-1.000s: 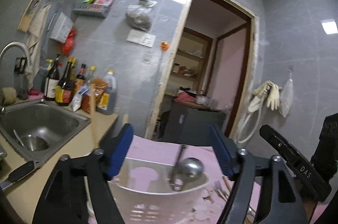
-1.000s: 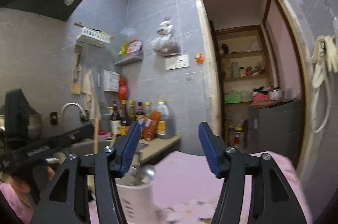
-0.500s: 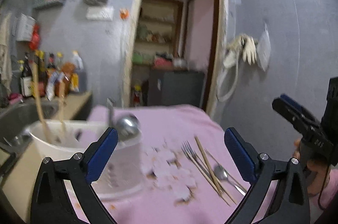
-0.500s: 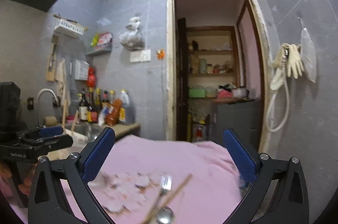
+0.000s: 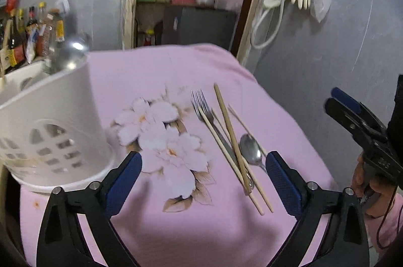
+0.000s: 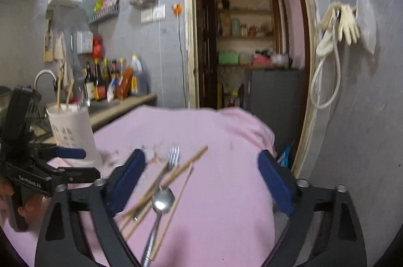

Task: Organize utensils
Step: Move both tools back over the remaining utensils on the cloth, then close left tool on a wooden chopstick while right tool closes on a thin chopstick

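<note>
Utensils partly sorted: ladle (image 5: 69, 54) and a couple of chopsticks (image 6: 63, 92) stand in white holder (image 5: 50, 126) far left, while fork (image 5: 201, 106), spoon (image 5: 250, 150), loose chopsticks (image 5: 228, 131) lie on pink cloth (image 5: 201, 229); left gripper (image 5: 202, 181) and right gripper (image 6: 201, 181) both wide, closing, empty.

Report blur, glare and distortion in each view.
Left wrist: fork, spoon and chopsticks fairly sharp; holder smeared, glare on its ladle; fisheye bends the doorframe. Right wrist: utensils and cloth motion-blurred, shelves soft, dark corners.
</note>
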### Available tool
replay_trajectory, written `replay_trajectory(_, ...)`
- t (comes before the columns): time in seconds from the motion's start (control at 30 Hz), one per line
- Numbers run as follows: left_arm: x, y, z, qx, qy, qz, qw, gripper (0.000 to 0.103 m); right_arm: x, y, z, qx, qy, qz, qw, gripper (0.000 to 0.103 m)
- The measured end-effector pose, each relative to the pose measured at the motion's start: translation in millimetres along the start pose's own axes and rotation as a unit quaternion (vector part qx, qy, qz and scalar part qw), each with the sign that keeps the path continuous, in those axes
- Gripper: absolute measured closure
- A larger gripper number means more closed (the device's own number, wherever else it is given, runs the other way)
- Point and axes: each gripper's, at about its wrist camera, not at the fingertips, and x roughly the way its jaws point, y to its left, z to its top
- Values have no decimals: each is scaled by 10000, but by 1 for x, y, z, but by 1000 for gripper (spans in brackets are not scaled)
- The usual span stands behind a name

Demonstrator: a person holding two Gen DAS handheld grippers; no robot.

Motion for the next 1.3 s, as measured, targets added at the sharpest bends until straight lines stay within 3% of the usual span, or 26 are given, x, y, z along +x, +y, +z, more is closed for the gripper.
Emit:
replay_trajectory(0.27,37,4,4,-112,684,-165,9975,48,51,-14,-10,299,1106,358,9928,59)
replay_trajectory(0.37,53,9,6,-226,930,-248,9951,57,65,-20,-12,441,1403,494,9879,66)
replay_trajectory(0.6,67,14,16,-380,1101,-420,9923,68,92,-31,-14,600,1865,649,9785,74)
replay_trajectory(0.9,87,23,32,-739,1227,-435,9887,83,107,-29,-13,630,2110,805,9721,77)
replay_trajectory(1.1,91,30,38,-913,1334,-514,9855,97,118,-20,-9,486,2213,883,9700,77)
replay_trajectory(1.3,83,26,33,-763,1429,-324,9863,99,131,-14,-6,436,2368,993,9655,77)
